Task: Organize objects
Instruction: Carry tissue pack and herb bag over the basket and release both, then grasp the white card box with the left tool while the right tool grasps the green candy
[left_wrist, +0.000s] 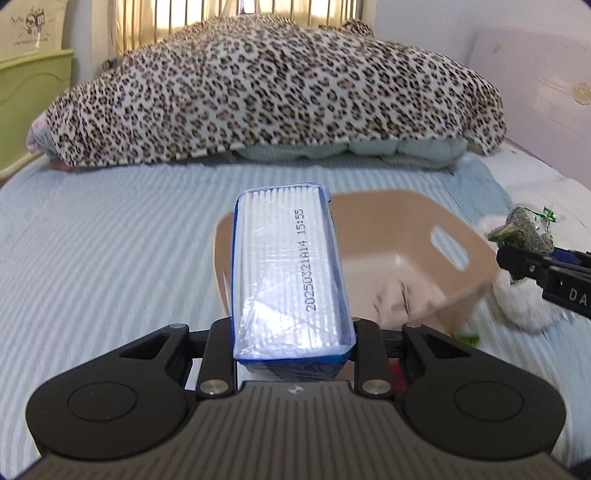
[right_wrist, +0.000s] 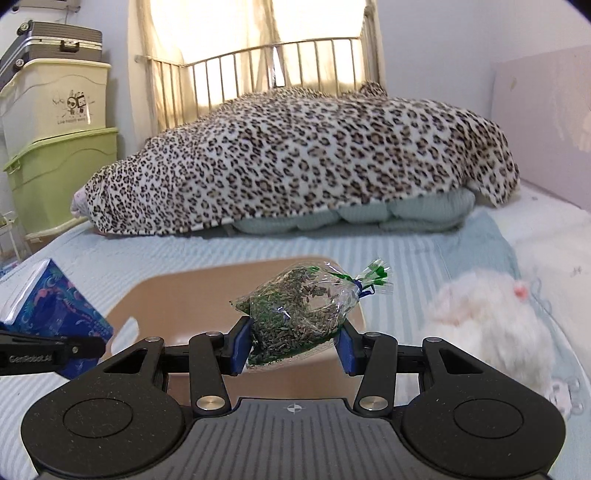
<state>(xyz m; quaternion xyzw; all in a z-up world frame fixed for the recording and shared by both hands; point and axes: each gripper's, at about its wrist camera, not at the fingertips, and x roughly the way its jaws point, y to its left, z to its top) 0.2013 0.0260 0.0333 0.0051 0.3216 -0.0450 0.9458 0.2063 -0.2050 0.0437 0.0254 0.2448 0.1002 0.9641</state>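
Objects were in our grip above the striped bed (left_wrist: 92, 240): beyond them lay a leopard blanket (left_wrist: 280, 92), with the tan basket (left_wrist: 417, 236) below. Our left gripper (left_wrist: 293, 332) had closed on the tissue pack (left_wrist: 288, 273), our right gripper (right_wrist: 293, 341) on the herb bag (right_wrist: 299, 306).

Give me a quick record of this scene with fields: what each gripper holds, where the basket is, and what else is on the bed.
left hand-held gripper: shut on blue plastic-wrapped tissue pack
right hand-held gripper: shut on clear cellophane bag of dried green herbs
container: tan plastic basket, on the striped light-blue bedsheet, looks empty
beside basket: white fluffy plush toy
far end: leopard-print blanket
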